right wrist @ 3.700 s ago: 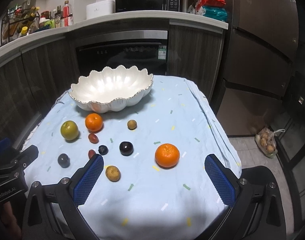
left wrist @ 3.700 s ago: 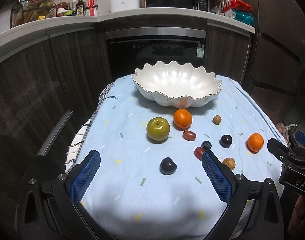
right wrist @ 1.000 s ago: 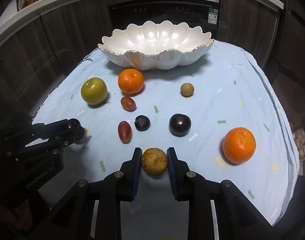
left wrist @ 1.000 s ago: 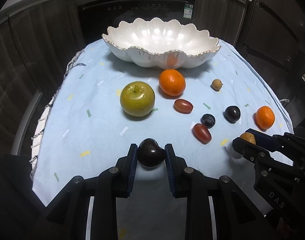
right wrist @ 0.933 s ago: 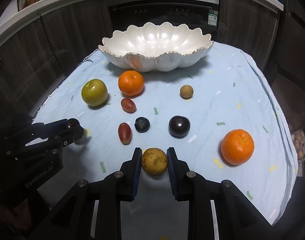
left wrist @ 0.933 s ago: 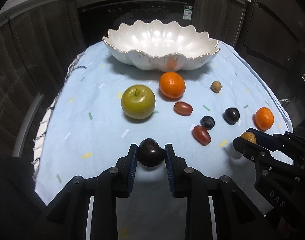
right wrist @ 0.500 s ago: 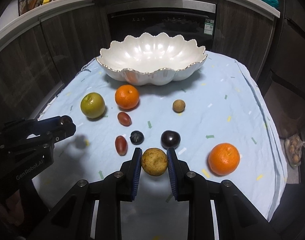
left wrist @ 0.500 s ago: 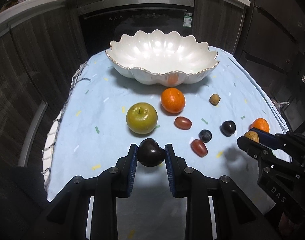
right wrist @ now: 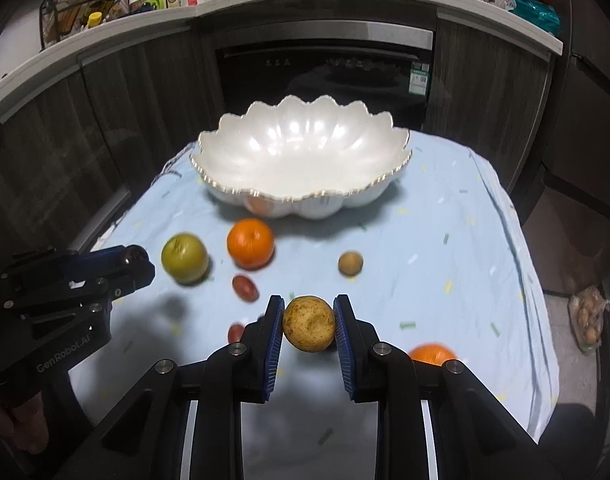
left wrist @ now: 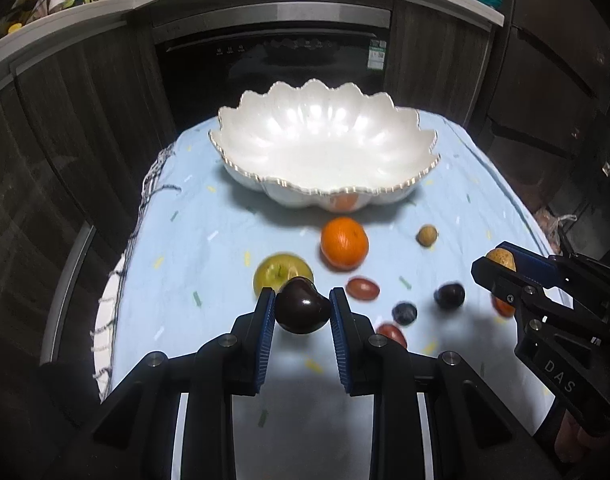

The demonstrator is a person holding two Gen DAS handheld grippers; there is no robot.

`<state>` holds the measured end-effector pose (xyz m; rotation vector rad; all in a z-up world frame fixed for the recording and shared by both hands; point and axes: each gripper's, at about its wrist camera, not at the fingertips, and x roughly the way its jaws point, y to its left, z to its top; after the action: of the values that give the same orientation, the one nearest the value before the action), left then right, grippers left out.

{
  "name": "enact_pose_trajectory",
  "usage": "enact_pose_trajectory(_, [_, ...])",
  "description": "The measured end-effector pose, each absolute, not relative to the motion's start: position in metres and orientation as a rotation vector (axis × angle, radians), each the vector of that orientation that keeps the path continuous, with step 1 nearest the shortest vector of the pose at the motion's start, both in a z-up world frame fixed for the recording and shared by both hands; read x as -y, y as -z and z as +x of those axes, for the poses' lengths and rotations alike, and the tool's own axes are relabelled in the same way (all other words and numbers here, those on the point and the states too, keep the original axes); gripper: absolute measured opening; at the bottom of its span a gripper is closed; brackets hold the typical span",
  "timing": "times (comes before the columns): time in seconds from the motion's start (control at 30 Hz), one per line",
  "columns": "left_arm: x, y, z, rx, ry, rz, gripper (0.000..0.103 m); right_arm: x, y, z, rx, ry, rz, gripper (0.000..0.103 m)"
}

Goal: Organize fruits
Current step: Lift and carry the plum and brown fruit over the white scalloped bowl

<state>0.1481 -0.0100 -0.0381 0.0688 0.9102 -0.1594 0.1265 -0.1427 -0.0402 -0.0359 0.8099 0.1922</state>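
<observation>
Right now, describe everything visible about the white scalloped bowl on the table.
The white bowl is wide and shallow, with a fluted, petal-like wall and a wavy rim edged in a thin gold line. It looks like glossy glazed ceramic, with bright highlights across its inside. It stands upright at the far end of the light blue tablecloth, before dark cabinets. Nothing shows inside it. An orange lies just in front, reflected in the outer wall; whether it touches the bowl is unclear. Neither gripper touches the bowl.
</observation>
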Motion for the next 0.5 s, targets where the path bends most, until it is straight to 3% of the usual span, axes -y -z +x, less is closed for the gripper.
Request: enact_pose_trajectory(0.5, [0.007,0.014,0.208,-0.866,0.155,0.035,0.028,0.151,0.007,0.196,-0.738,-0.158,0.004,0.027])
